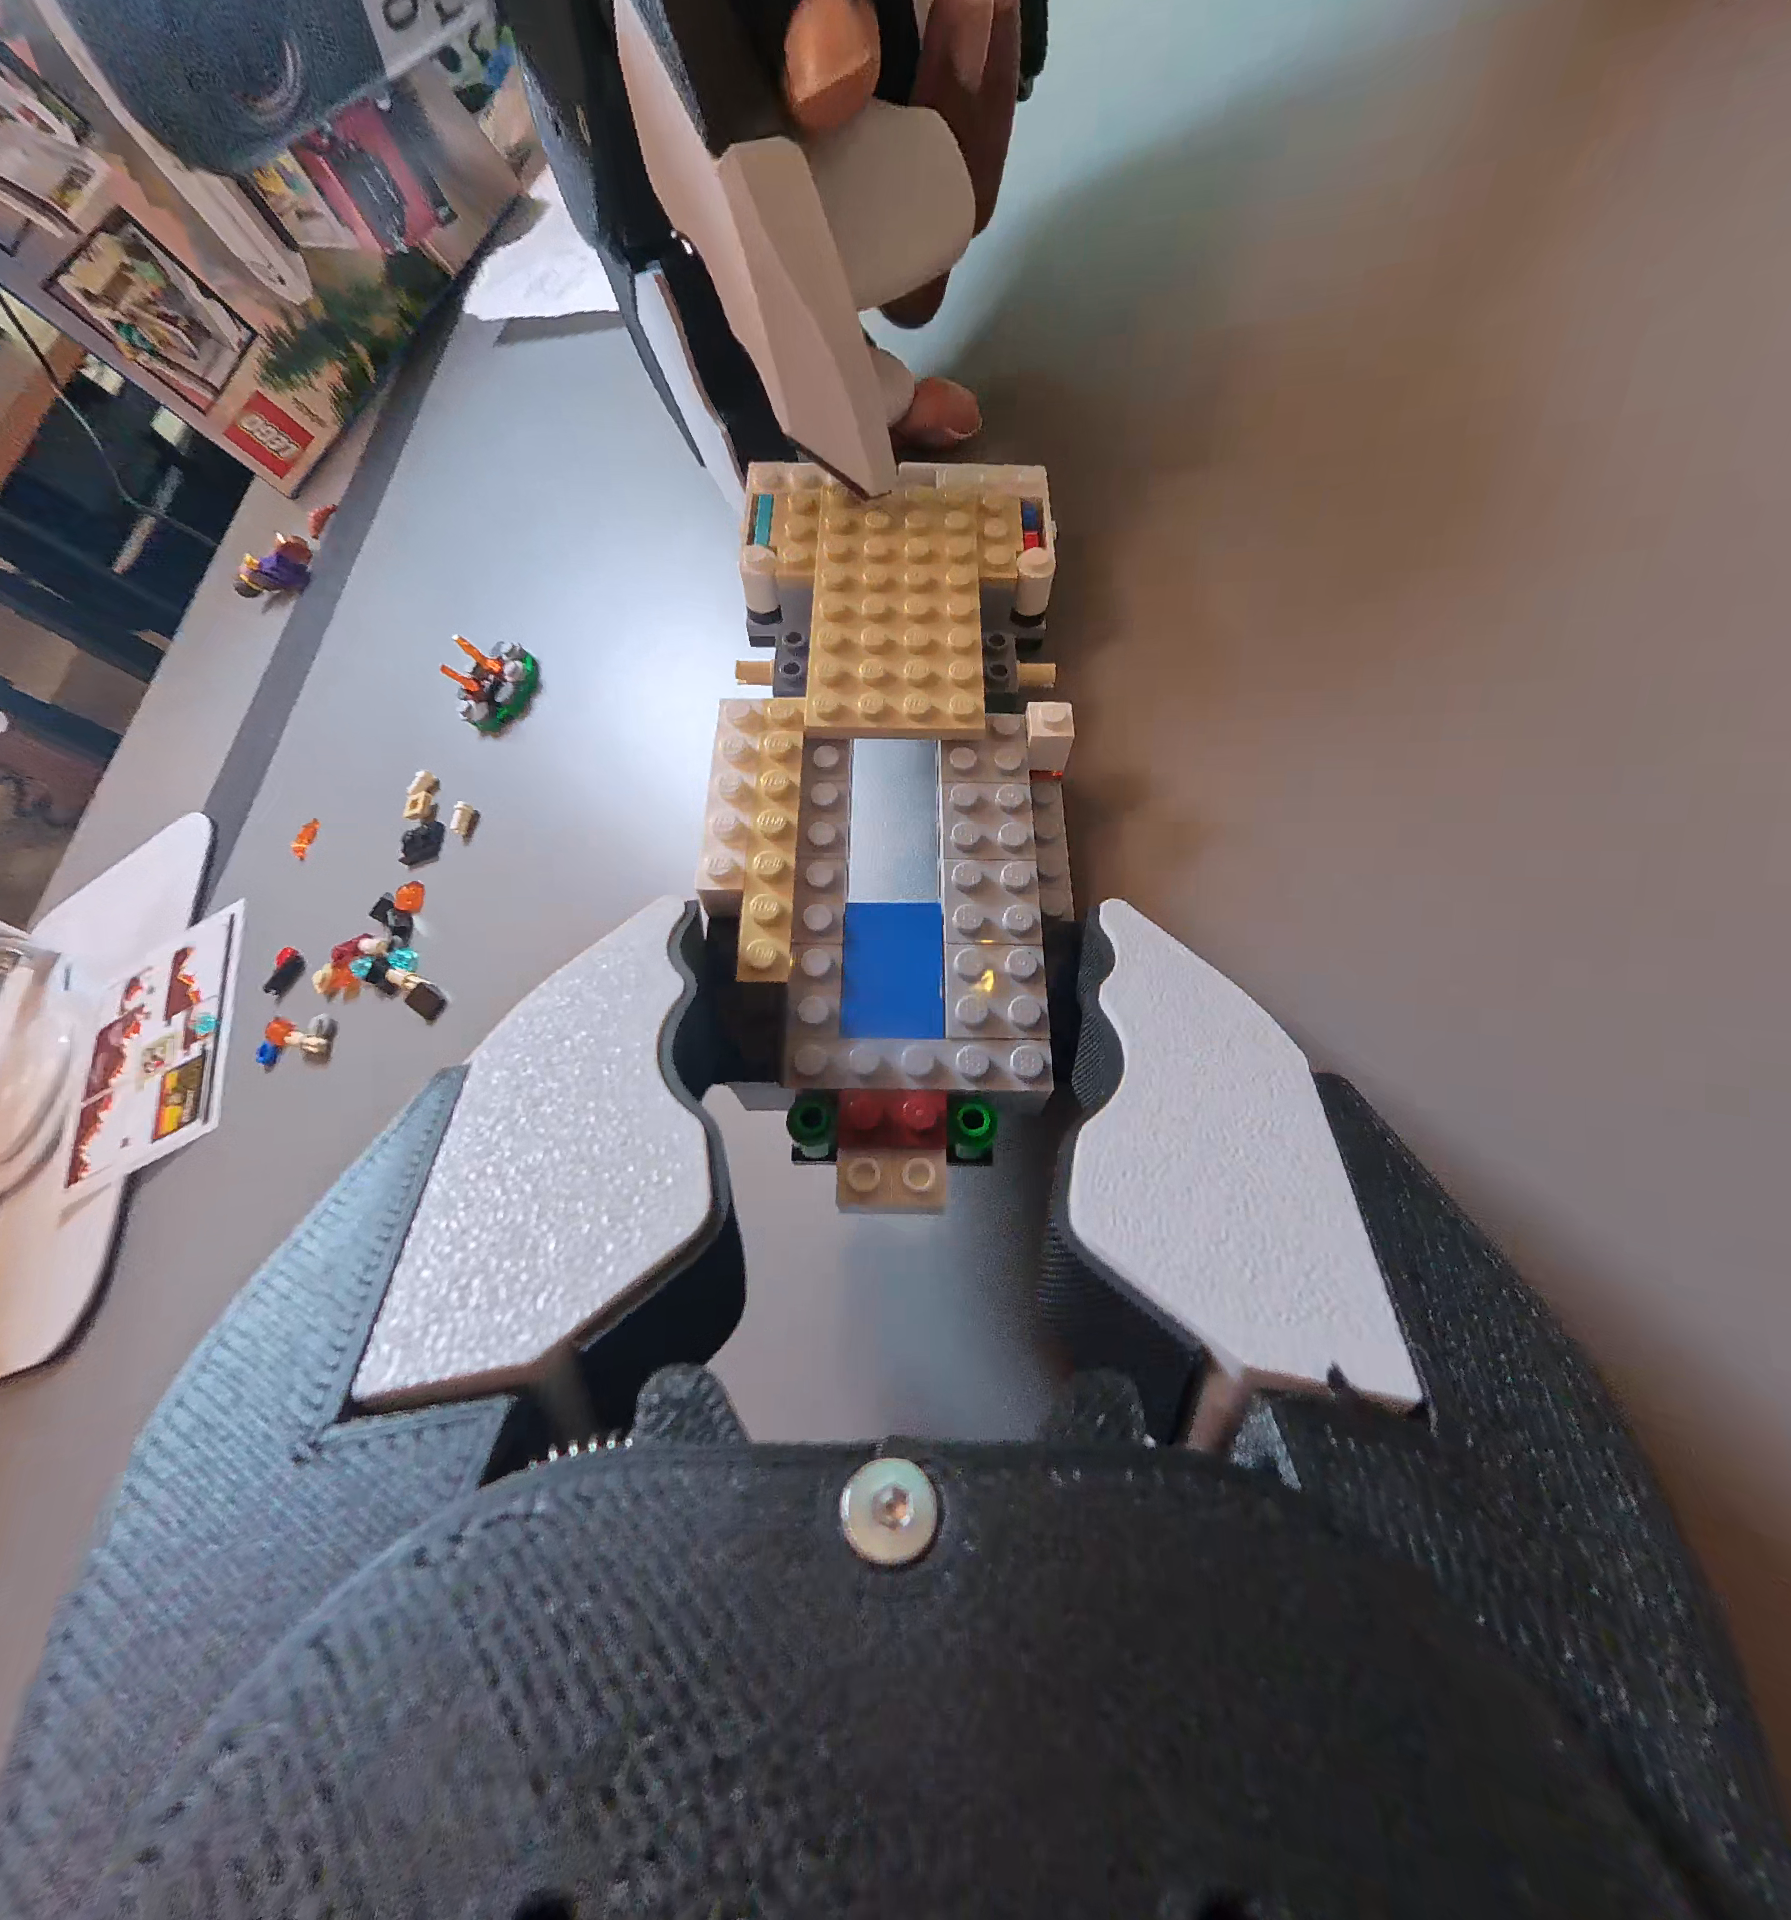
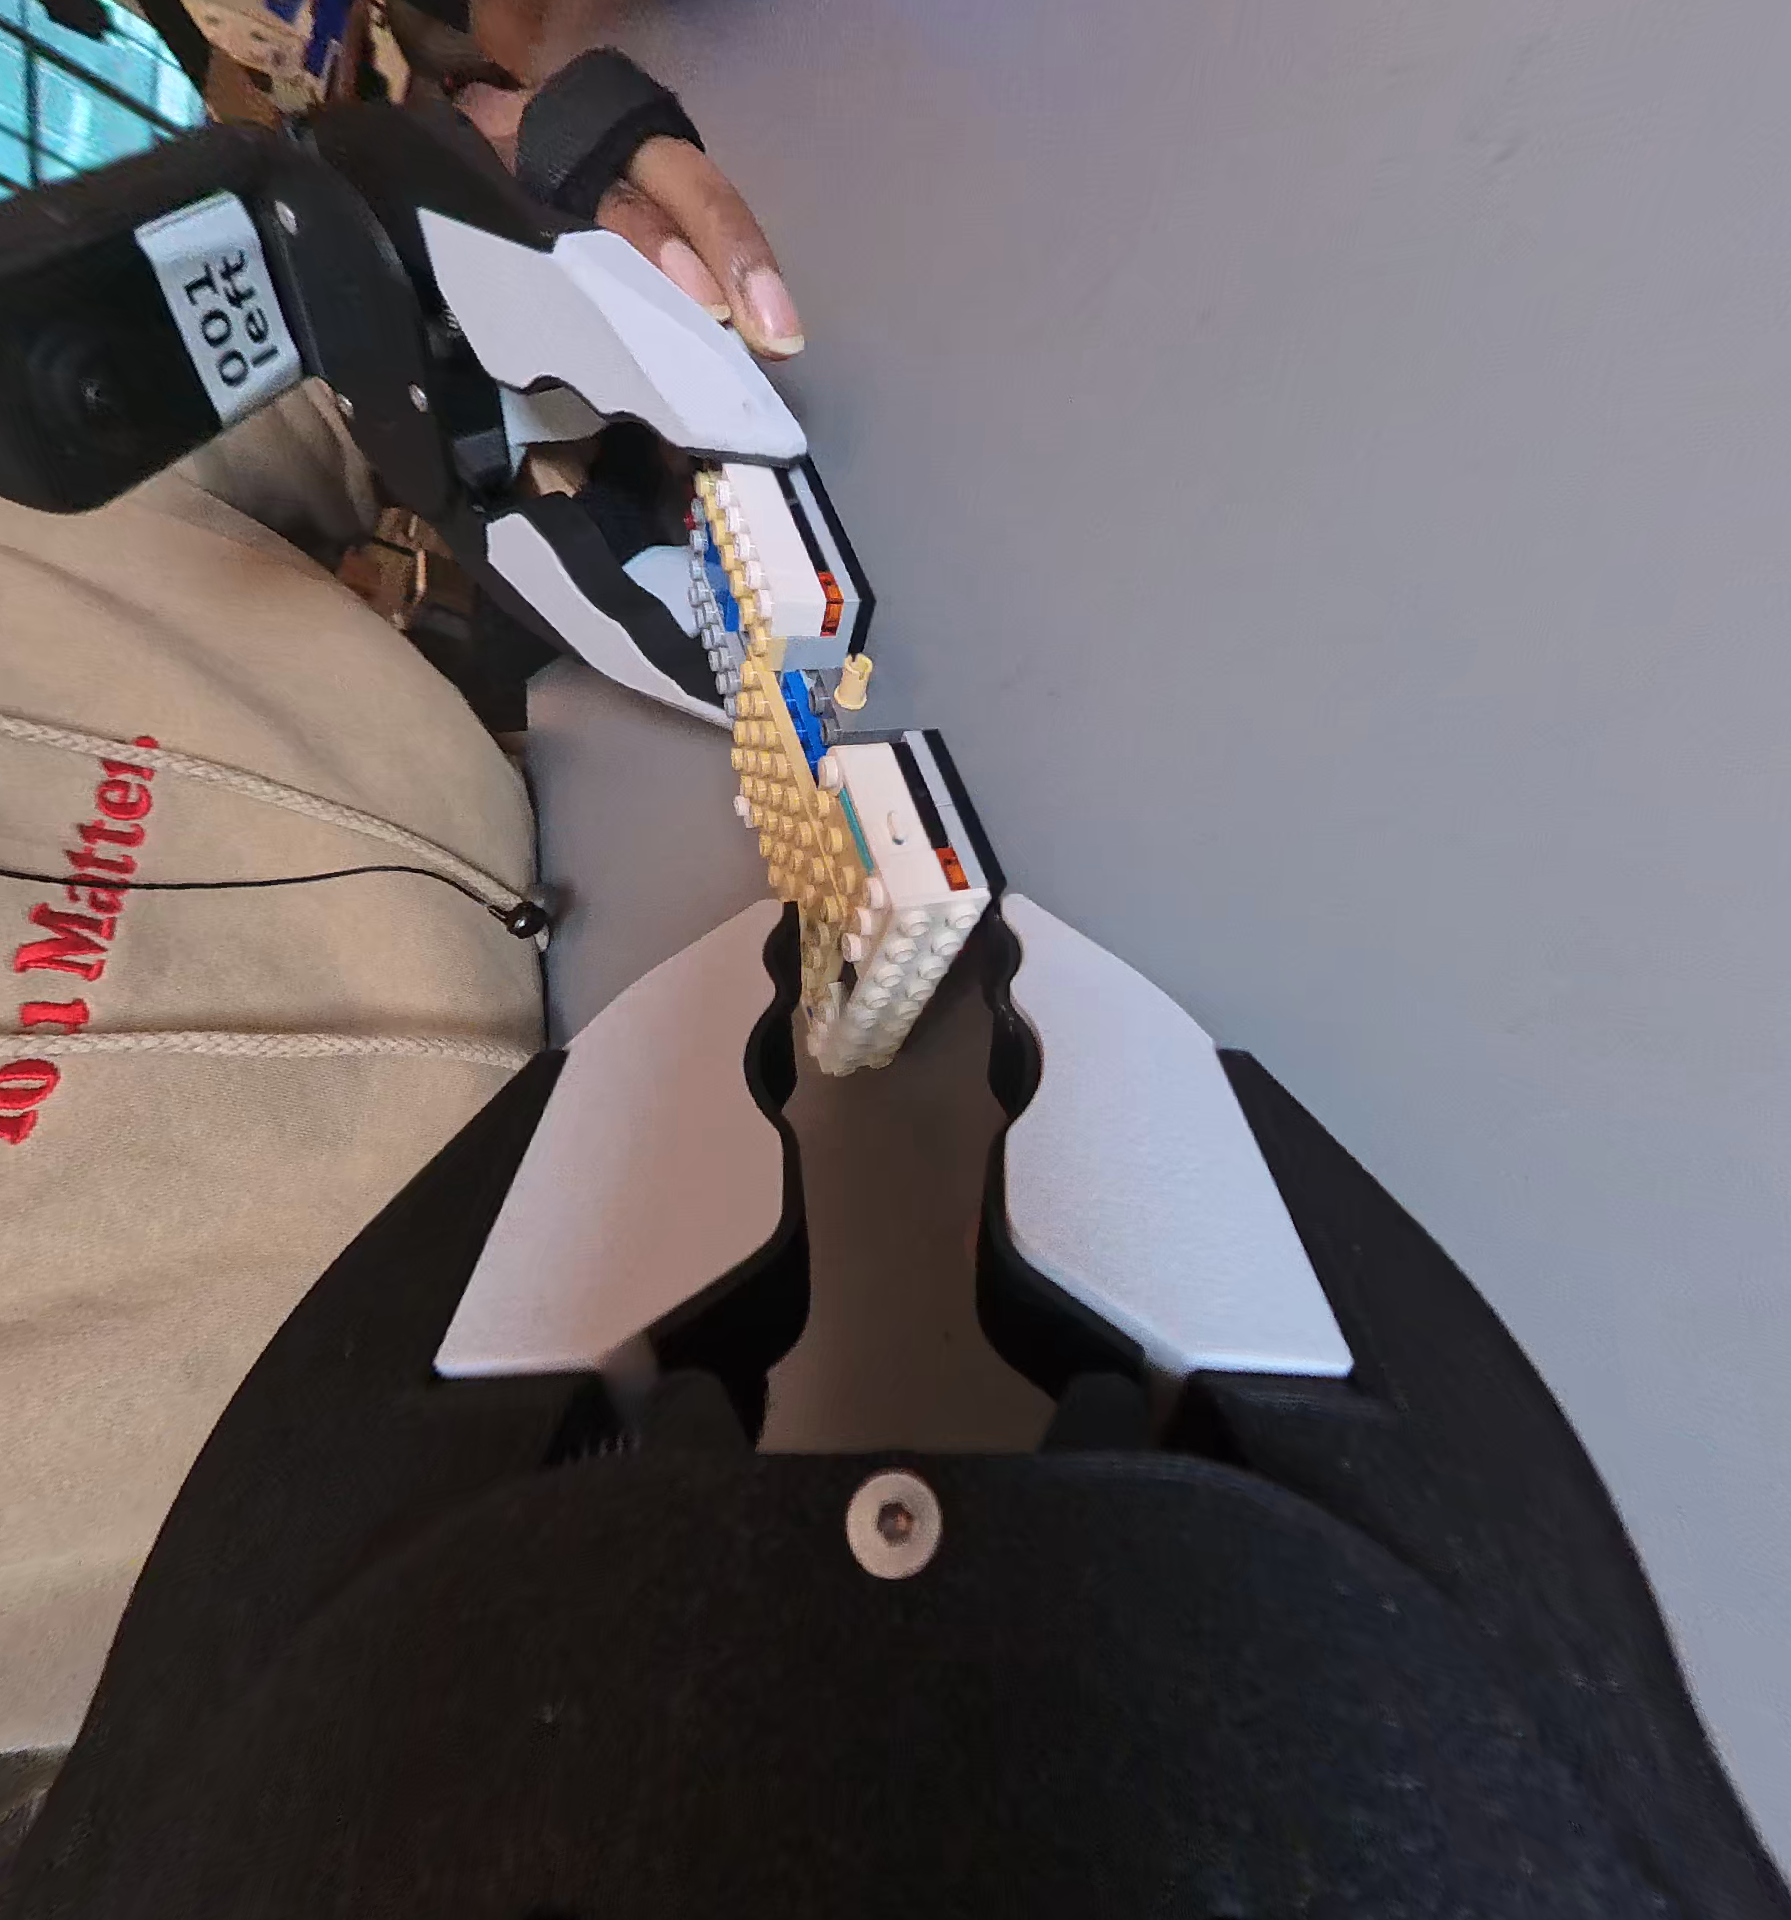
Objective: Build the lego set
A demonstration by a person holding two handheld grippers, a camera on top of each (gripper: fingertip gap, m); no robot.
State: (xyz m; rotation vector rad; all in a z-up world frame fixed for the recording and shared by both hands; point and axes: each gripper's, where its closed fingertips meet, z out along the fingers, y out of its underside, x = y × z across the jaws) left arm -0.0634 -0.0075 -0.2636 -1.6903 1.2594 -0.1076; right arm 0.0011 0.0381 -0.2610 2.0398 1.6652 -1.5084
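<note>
Both grippers clamp one brick model on the grey table [image 1: 1390, 727].
The left gripper [image 1: 886, 997] pinches its near grey end (likely to steady it); the right gripper [image 2: 891, 977] squeezes the far tan-and-white end of the model [image 1: 896, 727], top to underside.

In the centre of the frame the right gripper [image 2: 891, 987] closes its two fingers on the near end of a brick model [image 2: 870, 831], on its white block and tan plate. Toward the upper left, the left gripper [image 2: 745, 582] holds the far end of the same model. A hand [image 2: 704, 249] rests on that gripper. A beige sweatshirt [image 2: 195, 883] fills the left side, and a grey table [image 2: 1390, 623] fills the right side.
</note>
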